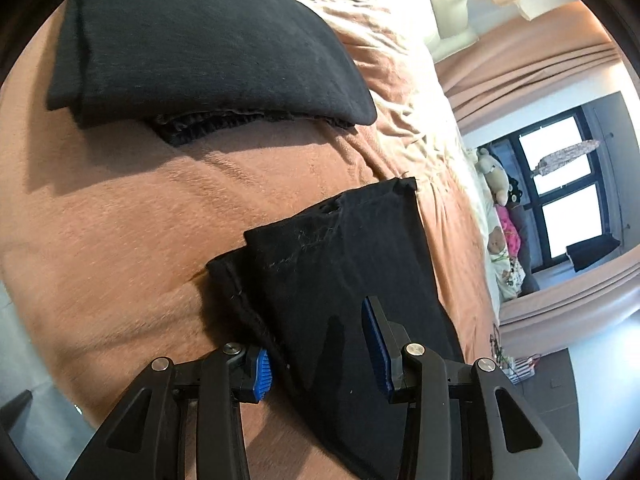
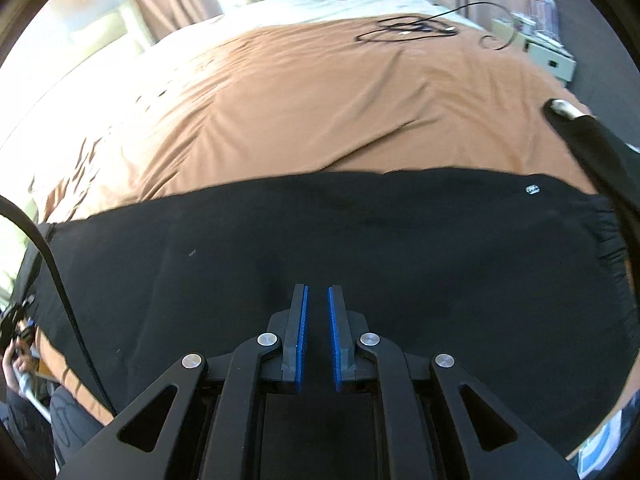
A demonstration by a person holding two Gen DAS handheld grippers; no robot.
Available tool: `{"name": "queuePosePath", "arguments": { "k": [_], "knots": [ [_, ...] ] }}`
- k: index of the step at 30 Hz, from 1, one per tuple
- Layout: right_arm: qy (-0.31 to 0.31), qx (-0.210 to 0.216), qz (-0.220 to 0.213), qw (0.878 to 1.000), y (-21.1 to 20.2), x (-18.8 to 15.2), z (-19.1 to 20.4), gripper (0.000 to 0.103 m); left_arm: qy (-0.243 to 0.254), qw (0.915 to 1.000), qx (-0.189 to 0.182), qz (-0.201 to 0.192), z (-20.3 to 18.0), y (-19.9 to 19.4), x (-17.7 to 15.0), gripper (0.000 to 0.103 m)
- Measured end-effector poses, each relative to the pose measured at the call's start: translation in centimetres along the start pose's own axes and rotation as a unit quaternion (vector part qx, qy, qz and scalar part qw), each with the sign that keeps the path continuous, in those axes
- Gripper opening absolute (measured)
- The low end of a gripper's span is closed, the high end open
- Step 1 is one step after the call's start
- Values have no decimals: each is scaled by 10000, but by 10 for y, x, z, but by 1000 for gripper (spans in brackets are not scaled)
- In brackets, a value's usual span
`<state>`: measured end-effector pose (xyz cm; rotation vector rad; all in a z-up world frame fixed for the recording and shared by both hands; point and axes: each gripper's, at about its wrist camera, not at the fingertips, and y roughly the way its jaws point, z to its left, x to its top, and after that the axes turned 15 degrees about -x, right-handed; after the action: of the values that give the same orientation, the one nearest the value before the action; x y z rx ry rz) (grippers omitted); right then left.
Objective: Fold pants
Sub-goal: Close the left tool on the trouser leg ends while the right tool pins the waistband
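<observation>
My left gripper (image 1: pixel 320 344) sits at the bottom of the left wrist view with its blue pads (image 1: pixel 376 344) standing apart, and the hem end of the black pants (image 1: pixel 344 264) lies between them. The right pad rests over the cloth, the left one is at its edge; I cannot quite tell whether they press on it, though the gap looks too wide for a real pinch. Beyond that leg end, in the upper left of the frame, the thick folded part of the pants lies on the brown blanket (image 1: pixel 120 220), with the ribbed waistband (image 1: pixel 200 128) peeping out beneath it. Far right, a window (image 1: pixel 568 196) and soft toys (image 1: pixel 496 184) show.

In the right wrist view my right gripper (image 2: pixel 316 308) is at bottom centre, jaws nearly together with only a thin slit and nothing between them. It hovers over the black cloth that spans the lower half of the frame. A small white label (image 2: pixel 533 189) sits at right of centre. Beyond, the blanket stretches to a black cable (image 2: pixel 404 30) at the top.
</observation>
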<state>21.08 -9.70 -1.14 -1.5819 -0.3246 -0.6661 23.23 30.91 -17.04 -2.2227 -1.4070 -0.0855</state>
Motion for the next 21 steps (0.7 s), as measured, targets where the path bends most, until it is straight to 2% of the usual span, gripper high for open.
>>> {"name": "queuePosePath", "arguments": {
  "k": [1, 3, 8, 21],
  "knots": [
    [-17, 94, 14, 10000, 1, -4, 5, 7, 7, 10000, 19, -7, 0, 0, 0, 37],
    [0, 230, 39, 9997, 2, -9, 11, 7, -3, 10000, 66, -6, 0, 2, 2, 10],
    [-72, 610, 85, 9981, 2, -17, 29, 7, 61, 9999, -118, -64, -7, -4, 8, 6],
    [-604, 1300, 367, 9890, 22, -25, 85, 7, 347, 9980, -506, -169, -54, -16, 21, 4]
  ]
}}
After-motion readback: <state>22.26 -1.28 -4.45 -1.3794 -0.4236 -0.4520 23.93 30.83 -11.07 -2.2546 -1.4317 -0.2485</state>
